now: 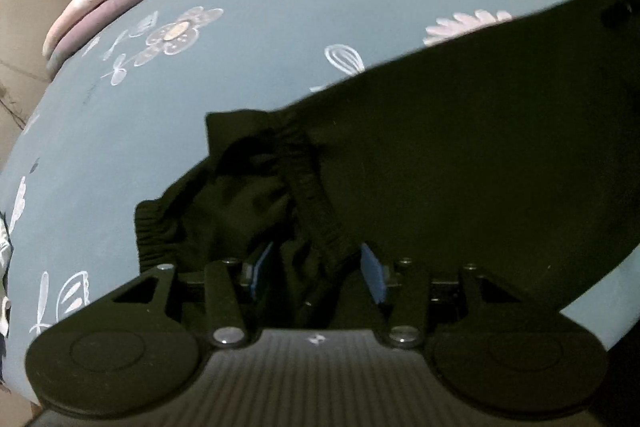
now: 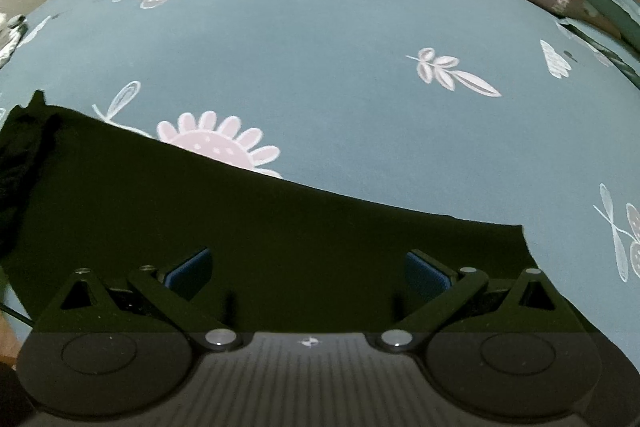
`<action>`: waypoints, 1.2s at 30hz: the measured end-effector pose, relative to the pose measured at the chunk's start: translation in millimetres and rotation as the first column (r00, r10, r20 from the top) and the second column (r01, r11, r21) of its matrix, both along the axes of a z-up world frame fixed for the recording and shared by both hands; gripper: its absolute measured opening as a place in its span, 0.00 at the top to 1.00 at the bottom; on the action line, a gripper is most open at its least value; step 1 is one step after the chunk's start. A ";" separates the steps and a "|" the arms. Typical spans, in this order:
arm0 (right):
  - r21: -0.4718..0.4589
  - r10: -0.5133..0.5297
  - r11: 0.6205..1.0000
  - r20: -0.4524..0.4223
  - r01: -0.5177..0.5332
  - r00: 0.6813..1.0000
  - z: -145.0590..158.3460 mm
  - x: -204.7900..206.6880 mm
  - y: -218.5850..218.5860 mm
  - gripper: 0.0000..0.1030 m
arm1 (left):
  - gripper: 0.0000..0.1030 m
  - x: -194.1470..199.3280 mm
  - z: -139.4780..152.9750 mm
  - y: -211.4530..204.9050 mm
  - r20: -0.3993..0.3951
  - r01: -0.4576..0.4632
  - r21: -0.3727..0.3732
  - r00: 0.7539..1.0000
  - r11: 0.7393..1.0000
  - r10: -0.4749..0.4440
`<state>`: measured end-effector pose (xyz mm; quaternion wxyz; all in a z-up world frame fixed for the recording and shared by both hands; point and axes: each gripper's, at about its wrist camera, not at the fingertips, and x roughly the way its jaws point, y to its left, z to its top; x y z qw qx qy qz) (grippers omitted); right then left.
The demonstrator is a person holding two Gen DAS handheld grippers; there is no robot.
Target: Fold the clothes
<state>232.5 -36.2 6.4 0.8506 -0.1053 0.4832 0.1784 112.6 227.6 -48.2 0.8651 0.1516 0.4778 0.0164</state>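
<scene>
Black linkage arms of the left gripper [image 1: 318,269] fill the bottom of the left wrist view; its blue pads [image 1: 376,277] stand a modest way apart with the gathered elastic waistband [image 1: 320,223] of the black garment [image 1: 460,167] running down between them; whether they pinch it or merely straddle it I cannot tell, since dark cloth hides the contact. From that waistband the garment stretches away toward 2 o'clock, lying flat across the blue flowered bedsheet [image 1: 260,7]; at 10 o'clock of the fingers the waist opening is rumpled and partly turned over. In the right wrist view the right gripper [image 2: 308,273] hangs with its fingers spread wide, nothing between them, over the smooth far end of the cloth; the garment's straight edge runs from 9 o'clock down to a corner [image 2: 520,231] at about 3 o'clock.

By the look of it this is light, limp knit; it should drape and sag wherever unsupported, and the smooth panel may slide on the sheet; the elastic band is the thickest, firmest part and the surest hold at one end, the hem corner the natural hold at the other; a pinch mid-panel would likely only bunch it.
</scene>
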 end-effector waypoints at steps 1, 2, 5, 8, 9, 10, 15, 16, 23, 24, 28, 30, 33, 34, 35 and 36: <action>0.001 -0.006 1.000 -0.001 0.006 1.000 -0.1 1.3 -0.9 0.00 | 0.52 -0.4 -0.2 1.4 0.001 0.003 -0.003 1.000 1.000 -0.003; 0.001 -0.011 1.000 -0.001 0.011 1.000 -0.3 2.6 -1.5 0.00 | 0.56 -0.6 0.4 3.4 0.001 0.001 -0.011 1.000 1.000 -0.001; 0.000 -0.003 1.000 -0.003 0.003 1.000 -0.6 4.7 2.6 0.00 | 0.81 -3.0 4.7 10.6 0.010 -0.035 -0.051 0.999 0.998 0.036; -0.004 0.019 1.000 -0.005 -0.019 1.000 0.2 4.6 8.5 0.00 | 0.81 -8.4 15.5 19.6 0.033 -0.078 -0.103 0.996 0.992 0.082; -0.006 0.024 1.000 -0.005 -0.024 1.000 0.3 4.8 10.1 0.00 | 0.81 -10.8 19.9 24.7 0.047 -0.102 -0.124 0.993 0.987 0.108; -0.007 0.026 1.000 -0.006 -0.026 1.000 0.1 5.4 11.4 0.00 | 0.81 -13.1 23.9 30.5 0.059 -0.129 -0.147 0.989 0.981 0.138; -0.012 0.037 0.999 -0.008 -0.037 0.999 0.1 9.0 16.5 0.00 | 0.81 -29.7 36.8 68.6 0.074 -0.300 -0.276 0.941 0.913 0.331; -0.012 0.041 0.999 -0.008 -0.041 0.999 0.3 9.5 17.8 0.00 | 0.82 -34.2 37.6 78.3 0.069 -0.340 -0.305 0.924 0.889 0.377; -0.024 0.062 0.998 -0.013 -0.062 0.998 -0.6 10.6 25.5 0.00 | 0.80 -50.8 29.7 120.0 0.039 -0.467 -0.446 0.842 0.764 0.537; -0.024 0.064 0.998 -0.013 -0.064 0.998 -0.1 10.3 26.0 0.00 | 0.81 -52.8 28.4 125.2 0.033 -0.478 -0.465 0.832 0.745 0.555; -0.024 0.059 0.998 -0.014 -0.059 0.998 0.3 11.0 26.5 0.00 | 0.78 -59.9 23.1 142.2 0.014 -0.506 -0.538 0.794 0.674 0.608; -0.025 0.055 0.998 -0.017 -0.056 0.998 -0.5 11.3 27.6 0.00 | 0.68 -62.5 21.7 143.1 0.015 -0.494 -0.561 0.797 0.665 0.604; -0.030 0.065 0.997 -0.020 -0.066 0.998 -0.5 10.7 30.1 0.00 | 0.65 -63.9 19.7 142.9 0.018 -0.485 -0.582 0.795 0.653 0.607; -0.032 0.070 0.997 -0.020 -0.070 0.997 -0.2 10.4 30.5 0.00 | 0.64 -65.6 19.9 143.5 0.019 -0.482 -0.594 0.792 0.644 0.610; -0.032 0.072 0.997 -0.020 -0.073 0.997 0.1 10.4 30.6 0.00 | 0.61 -67.4 19.7 144.5 0.022 -0.478 -0.605 0.790 0.637 0.613; -0.030 0.073 0.997 -0.021 -0.073 0.997 0.3 10.7 30.6 0.00 | 0.59 -67.3 17.9 145.8 0.020 -0.480 -0.607 0.788 0.634 0.616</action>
